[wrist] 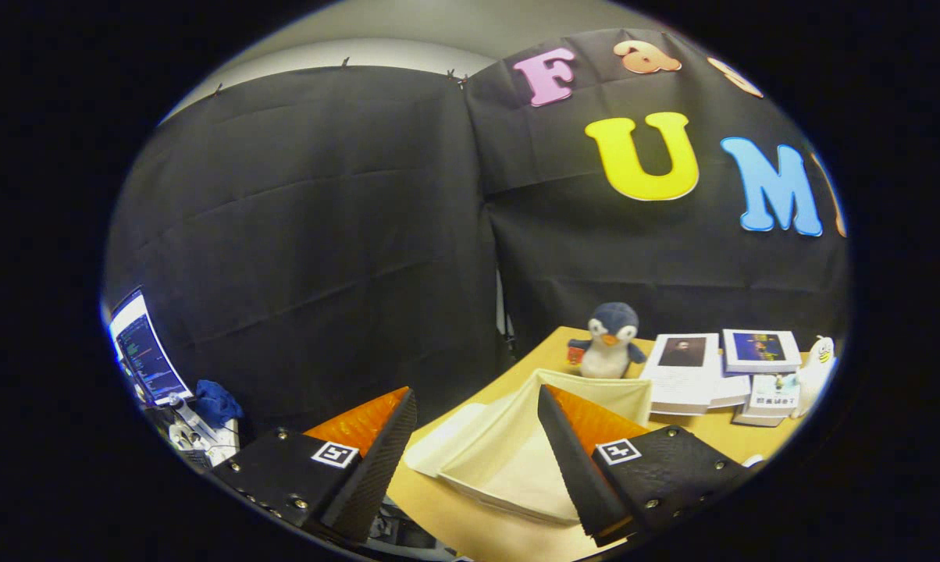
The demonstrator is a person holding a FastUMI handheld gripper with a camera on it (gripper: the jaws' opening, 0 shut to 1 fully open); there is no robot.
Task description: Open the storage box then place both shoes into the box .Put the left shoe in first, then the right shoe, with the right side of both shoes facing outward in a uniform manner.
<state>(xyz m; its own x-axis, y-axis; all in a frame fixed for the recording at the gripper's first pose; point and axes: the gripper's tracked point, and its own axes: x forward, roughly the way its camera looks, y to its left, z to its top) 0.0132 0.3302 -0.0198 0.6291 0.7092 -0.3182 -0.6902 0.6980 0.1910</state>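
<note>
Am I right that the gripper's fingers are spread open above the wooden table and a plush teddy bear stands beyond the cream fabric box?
Not quite: in the gripper view the plush toy is a penguin, not a teddy bear. The gripper is open, and the cream fabric box lies on the wooden table.

- One gripper [476, 425], its two jaws standing apart with nothing between them.
- One cream storage box [509, 460] on the bench [470, 523].
- One plush penguin [610, 341].
- One small white duck-like toy [817, 367].
- Books or booklets [720, 371]: about four, stacked and overlapping; exact number unclear.
- One monitor [146, 359].
- One blue cloth [216, 402].
</note>
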